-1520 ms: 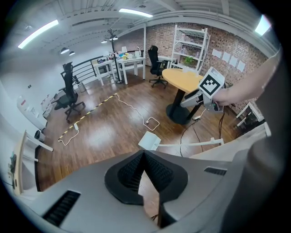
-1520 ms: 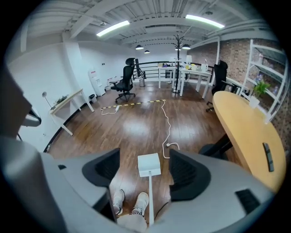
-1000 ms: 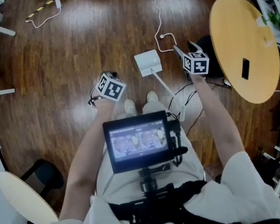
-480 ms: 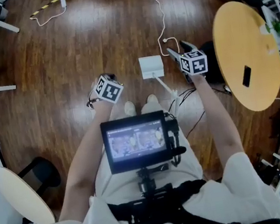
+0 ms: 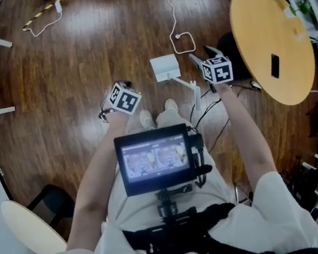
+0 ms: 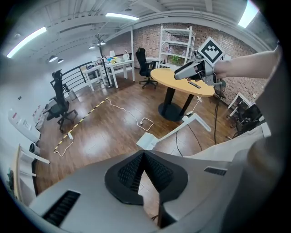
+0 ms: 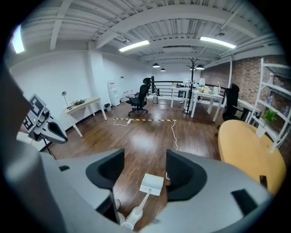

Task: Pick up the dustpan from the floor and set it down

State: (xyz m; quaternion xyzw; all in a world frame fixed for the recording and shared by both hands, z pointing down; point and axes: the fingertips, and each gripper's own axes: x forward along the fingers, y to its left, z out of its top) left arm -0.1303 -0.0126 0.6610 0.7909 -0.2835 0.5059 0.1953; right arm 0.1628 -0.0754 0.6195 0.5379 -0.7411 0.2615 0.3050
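Right gripper (image 7: 145,169): jaws wide apart and closing, nothing between pads; we see only floor and dustpan well beyond them. Left gripper (image 6: 143,154): jaws narrow, tips together, empty. White plastic dustpan with long white handle (image 7: 152,183) lies flat on dark wooden floor (image 5: 101,36), just ahead of person's shoes (image 5: 158,116), pan away from us, handle end nearer right gripper. Against second ago: right jaws narrower, dustpan unmoved. We judge pick not yet begun; reach down toward handle comes next.
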